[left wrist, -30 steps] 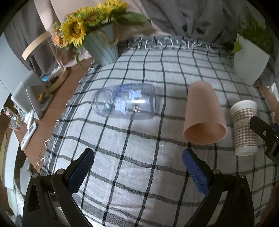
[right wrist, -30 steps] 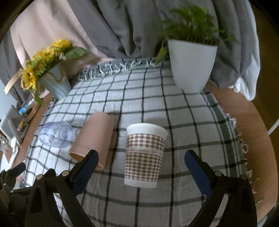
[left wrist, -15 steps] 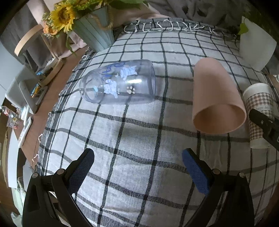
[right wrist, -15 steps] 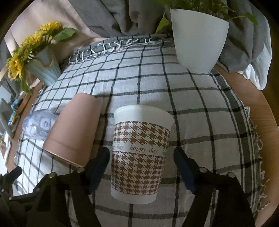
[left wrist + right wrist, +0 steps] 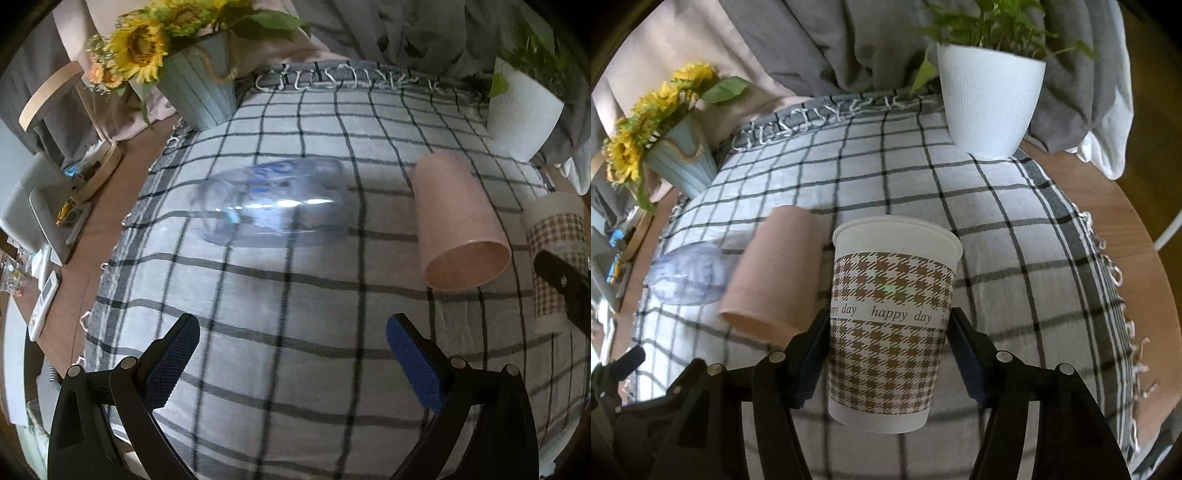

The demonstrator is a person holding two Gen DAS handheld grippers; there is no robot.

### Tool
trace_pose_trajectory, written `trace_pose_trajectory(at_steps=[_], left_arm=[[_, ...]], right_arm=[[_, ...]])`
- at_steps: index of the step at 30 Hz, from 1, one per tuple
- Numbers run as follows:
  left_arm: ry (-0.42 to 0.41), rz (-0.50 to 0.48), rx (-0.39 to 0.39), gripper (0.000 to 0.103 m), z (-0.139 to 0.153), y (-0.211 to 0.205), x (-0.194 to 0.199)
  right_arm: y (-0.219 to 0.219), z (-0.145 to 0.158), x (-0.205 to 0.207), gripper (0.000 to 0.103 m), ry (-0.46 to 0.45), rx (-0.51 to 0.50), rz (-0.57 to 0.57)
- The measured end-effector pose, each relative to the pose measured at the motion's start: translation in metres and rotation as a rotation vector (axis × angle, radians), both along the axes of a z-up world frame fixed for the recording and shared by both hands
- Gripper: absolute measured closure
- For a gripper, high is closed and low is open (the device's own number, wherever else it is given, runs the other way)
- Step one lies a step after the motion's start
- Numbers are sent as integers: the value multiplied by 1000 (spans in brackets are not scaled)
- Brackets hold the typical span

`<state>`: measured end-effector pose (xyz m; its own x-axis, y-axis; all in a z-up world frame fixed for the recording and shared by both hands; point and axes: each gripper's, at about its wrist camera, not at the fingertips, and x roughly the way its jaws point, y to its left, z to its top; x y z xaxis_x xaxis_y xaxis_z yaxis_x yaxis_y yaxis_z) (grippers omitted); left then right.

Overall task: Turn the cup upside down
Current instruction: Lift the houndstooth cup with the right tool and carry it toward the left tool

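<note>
Right gripper (image 5: 888, 354) fingers pinch paper cup (image 5: 892, 325) mid-wall, upright, likely so a wrist roll inverts it. Left gripper (image 5: 293, 363) fingers spread, idle above bench (image 5: 277, 295).

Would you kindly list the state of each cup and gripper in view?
Paper cup: upright, clamped between the right gripper's fingers.
Pink cup: lying on its side, mouth toward the camera.
Clear cup: lying on its side.
Right gripper: shut on the paper cup.
Left gripper: open, holding nothing.
</note>
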<state>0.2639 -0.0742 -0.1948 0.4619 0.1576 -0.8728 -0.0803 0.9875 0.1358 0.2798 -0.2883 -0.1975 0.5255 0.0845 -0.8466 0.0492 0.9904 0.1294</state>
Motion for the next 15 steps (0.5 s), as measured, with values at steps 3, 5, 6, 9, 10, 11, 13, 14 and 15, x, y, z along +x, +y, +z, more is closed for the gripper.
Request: trace_pose_trajectory(at_steps=[3, 5, 6, 9, 10, 11, 13, 14, 15], left_arm=[[-12, -27, -1, 0, 6, 16, -10], [-15, -40, 8, 0, 9, 27, -19], [-17, -43, 9, 0, 10, 31, -23], [-16, -43, 16, 0, 10, 50, -35], [-15, -38, 13, 0, 10, 57, -38], [-12, -32, 9, 0, 10, 64, -42], [-6, -25, 6, 0, 8, 77, -47], [-2, -19, 6, 0, 6, 85, -50], [0, -14, 8, 0, 6, 90, -51]], right_arm=[[14, 11, -17, 40, -5, 6, -4], [25, 17, -30, 40, -11, 15, -4], [32, 19, -36, 40, -11, 17, 1], [51, 22, -50, 40, -8, 22, 17], [56, 22, -53, 40, -4, 26, 23], [64, 21, -57, 40, -1, 31, 30], [77, 18, -62, 40, 6, 35, 39], [84, 15, -64, 40, 11, 43, 44], [91, 13, -65, 40, 18, 53, 48]])
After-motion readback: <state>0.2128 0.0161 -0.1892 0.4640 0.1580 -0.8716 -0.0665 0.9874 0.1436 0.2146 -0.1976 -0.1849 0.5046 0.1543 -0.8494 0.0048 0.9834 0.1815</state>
